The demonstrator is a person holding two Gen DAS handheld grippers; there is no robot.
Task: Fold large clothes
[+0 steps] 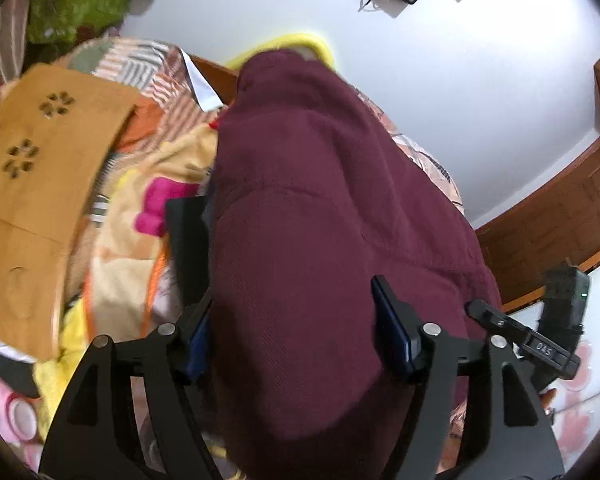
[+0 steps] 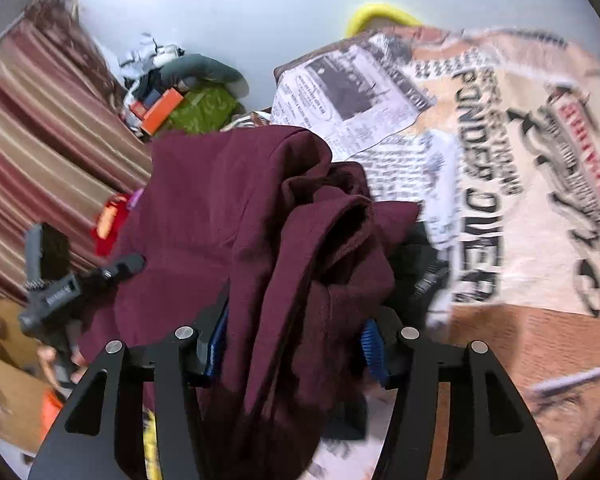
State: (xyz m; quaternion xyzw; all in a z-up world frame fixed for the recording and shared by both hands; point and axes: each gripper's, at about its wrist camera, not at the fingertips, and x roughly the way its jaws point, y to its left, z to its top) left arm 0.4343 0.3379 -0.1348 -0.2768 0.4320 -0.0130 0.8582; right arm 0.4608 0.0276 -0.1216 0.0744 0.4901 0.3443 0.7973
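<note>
Maroon garment (image 1: 320, 208) fills the middle of both wrist views, bunched into a thick bundle on the bed. Seen from the left wrist, its long axis runs away from the camera, from the gripper's fingers up toward a yellow cushion (image 1: 300, 42) at the wall; the far end narrows and the near end bulges wide between the fingers.

The left gripper (image 1: 296, 340) straddles that near end. Its right blue pad (image 1: 392, 332) lies against the cloth, the left pad is mostly hidden by the fabric, and whether the pads press cannot be told.

In the right wrist view the garment (image 2: 236, 216) lies in folds and ridges that also run away from the camera, with a layered edge rising in the middle. The right gripper (image 2: 292, 344) has the cloth between its blue pads (image 2: 374, 350); the fabric swells against both, yet a firm grasp cannot be told through the blur.

Beside the garment lies a printed bedsheet (image 2: 500, 200) with large dark lettering. A wooden lap desk (image 1: 40, 160) sits on the bedding to the left, apart from the garment. Striped curtain (image 2: 40, 140) hangs at the far left.
</note>
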